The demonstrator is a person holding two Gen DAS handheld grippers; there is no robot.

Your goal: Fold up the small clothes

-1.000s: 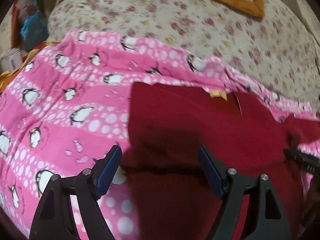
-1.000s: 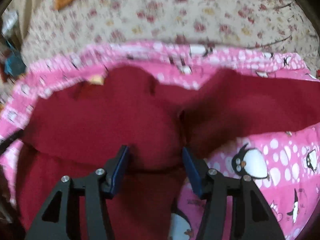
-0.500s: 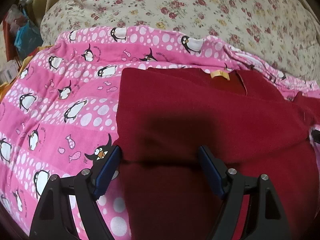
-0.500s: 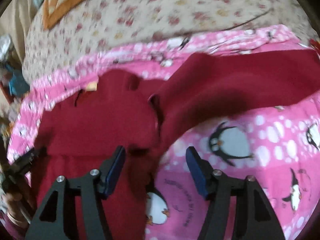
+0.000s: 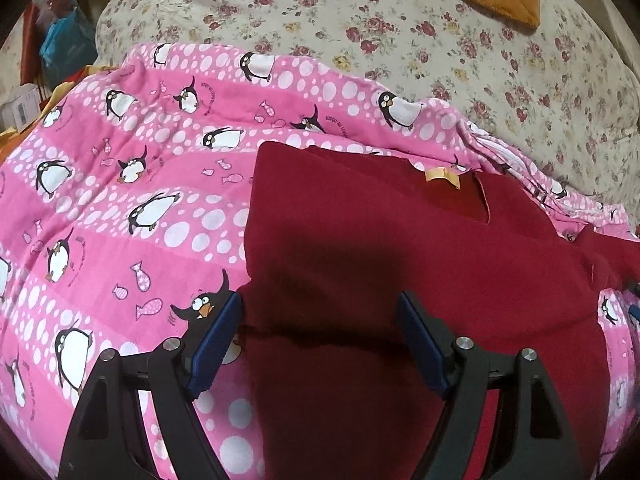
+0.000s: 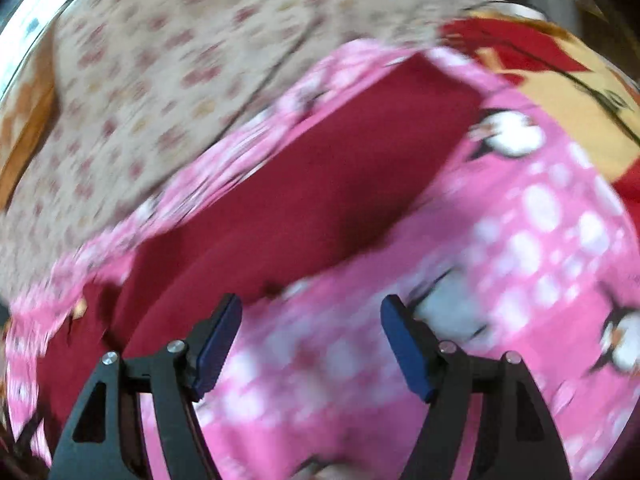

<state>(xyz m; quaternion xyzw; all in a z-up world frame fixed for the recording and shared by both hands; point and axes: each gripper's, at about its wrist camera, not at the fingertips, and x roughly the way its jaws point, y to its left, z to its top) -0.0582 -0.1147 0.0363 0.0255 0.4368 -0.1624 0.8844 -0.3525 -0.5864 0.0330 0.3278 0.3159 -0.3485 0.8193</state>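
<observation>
Between my left fingers (image 5: 320,344), which stand wide apart and grip nothing, I see the dark red garment (image 5: 400,248) lying flat on the pink penguin blanket (image 5: 120,208), its left side folded in and a yellow neck label (image 5: 442,176) at the far edge. My right fingers (image 6: 310,344) have just been opening and hold nothing, hovering over bare pink blanket with a red sleeve (image 6: 320,184) stretched out just beyond them. Past the blanket lies a flowered bedspread (image 5: 400,32); the right view is blurred.
</observation>
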